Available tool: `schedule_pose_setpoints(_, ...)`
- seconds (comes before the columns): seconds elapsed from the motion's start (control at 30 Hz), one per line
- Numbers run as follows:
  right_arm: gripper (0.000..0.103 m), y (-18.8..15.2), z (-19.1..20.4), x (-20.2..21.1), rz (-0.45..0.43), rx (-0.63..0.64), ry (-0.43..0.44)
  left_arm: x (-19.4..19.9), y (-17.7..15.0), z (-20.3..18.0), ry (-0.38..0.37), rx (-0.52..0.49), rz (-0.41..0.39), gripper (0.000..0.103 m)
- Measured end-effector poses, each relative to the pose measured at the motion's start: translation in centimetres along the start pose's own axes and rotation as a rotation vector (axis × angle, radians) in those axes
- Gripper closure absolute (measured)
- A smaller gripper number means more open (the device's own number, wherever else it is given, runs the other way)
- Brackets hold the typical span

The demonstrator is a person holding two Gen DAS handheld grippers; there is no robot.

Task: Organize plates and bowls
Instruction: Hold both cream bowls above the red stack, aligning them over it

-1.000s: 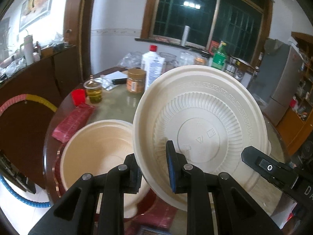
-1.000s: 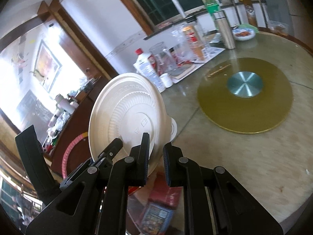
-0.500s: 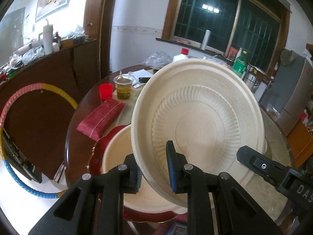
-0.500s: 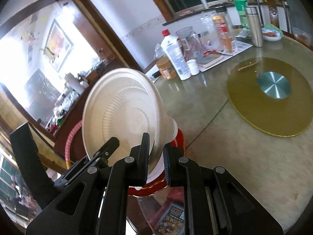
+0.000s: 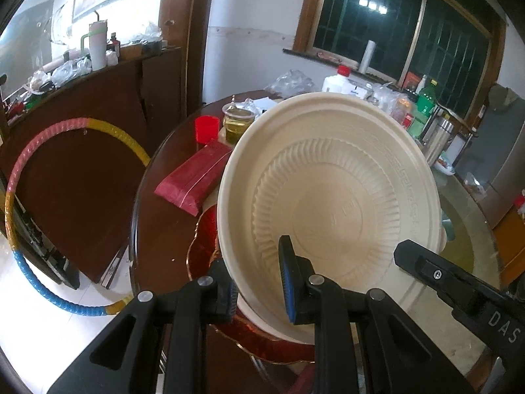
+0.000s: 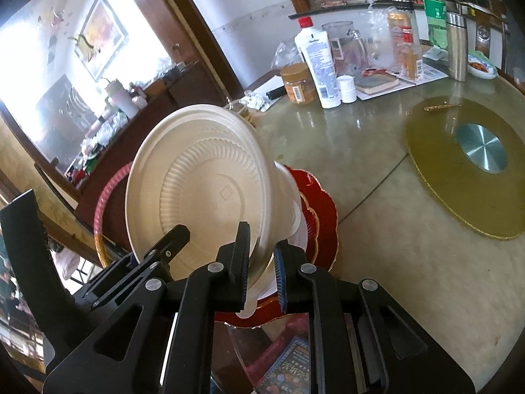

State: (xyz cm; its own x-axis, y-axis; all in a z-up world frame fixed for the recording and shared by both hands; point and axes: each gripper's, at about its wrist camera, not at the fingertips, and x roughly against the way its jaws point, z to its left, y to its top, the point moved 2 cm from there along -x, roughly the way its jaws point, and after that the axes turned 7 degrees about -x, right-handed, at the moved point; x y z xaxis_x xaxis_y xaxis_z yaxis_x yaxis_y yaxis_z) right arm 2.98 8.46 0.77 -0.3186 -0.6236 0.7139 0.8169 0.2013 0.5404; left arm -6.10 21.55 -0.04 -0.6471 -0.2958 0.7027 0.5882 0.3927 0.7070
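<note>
Tipped steeper and swung nearer since a second ago, cream plastic bowl [image 5: 331, 197] above red scalloped plate [image 6: 320, 210], rim pinched by left gripper [image 5: 257, 287] and right gripper [image 6: 262, 262]; probably light, stiff, slick, best gripped at rim.

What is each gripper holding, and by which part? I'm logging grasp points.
Both grippers grip the same tilted cream bowl by its rim: the left gripper on the lower edge, the right gripper on the edge nearest it.
</note>
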Motion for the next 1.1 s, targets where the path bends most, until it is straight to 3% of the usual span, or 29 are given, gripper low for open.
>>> schedule_pose_setpoints(1.1,0.089,-0.2,-0.2,-1.5,0.055,0.007,-0.015,-1.3,-0.2,-0.1,0.028,-0.069,0.042,0.079)
